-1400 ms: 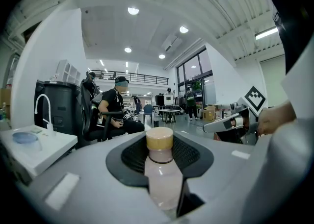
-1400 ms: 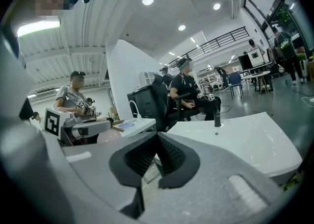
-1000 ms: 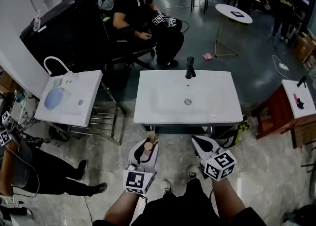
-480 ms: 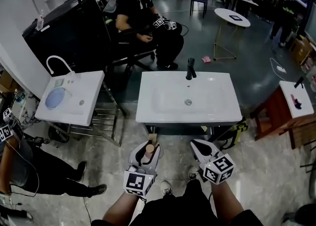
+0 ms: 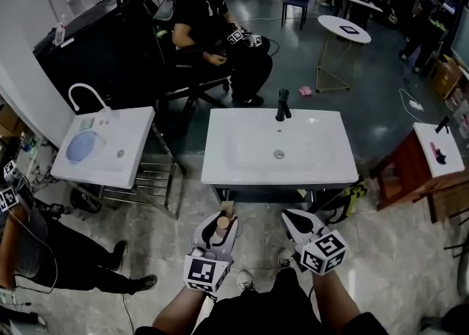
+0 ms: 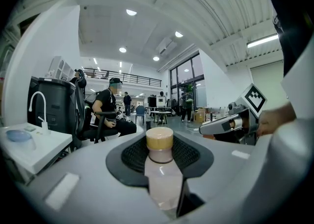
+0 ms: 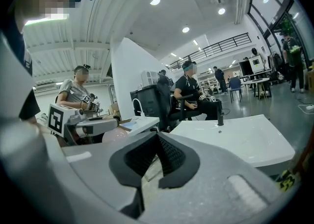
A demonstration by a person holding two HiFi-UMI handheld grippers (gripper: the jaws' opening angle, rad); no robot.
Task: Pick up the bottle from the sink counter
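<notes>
Item: bottle [image 5: 219, 231], pinched by left gripper [image 5: 220, 218], held clear of sink counter [image 5: 333, 168], over floor. Right gripper [image 5: 294, 218]: jaws pressed together, empty. Risk: smooth body may slip if pinch eases, w/ drop to floor. Contents: bottle, pale pinkish liquid, tan cap on. Counter basin: drain only. Side sink [image 5: 132, 154]: blue disc in basin.

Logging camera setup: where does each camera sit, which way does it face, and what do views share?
Head view: on the person's head, looking steeply down at the sink counter; forearms, left gripper, right gripper show.
Left gripper view: on the left gripper, looking along jaws closed on the bottle; right gripper at its right.
Right gripper view: on the right gripper, jaws together, empty, facing the sink counter.
Shared: bottle in head and left gripper views.
</notes>
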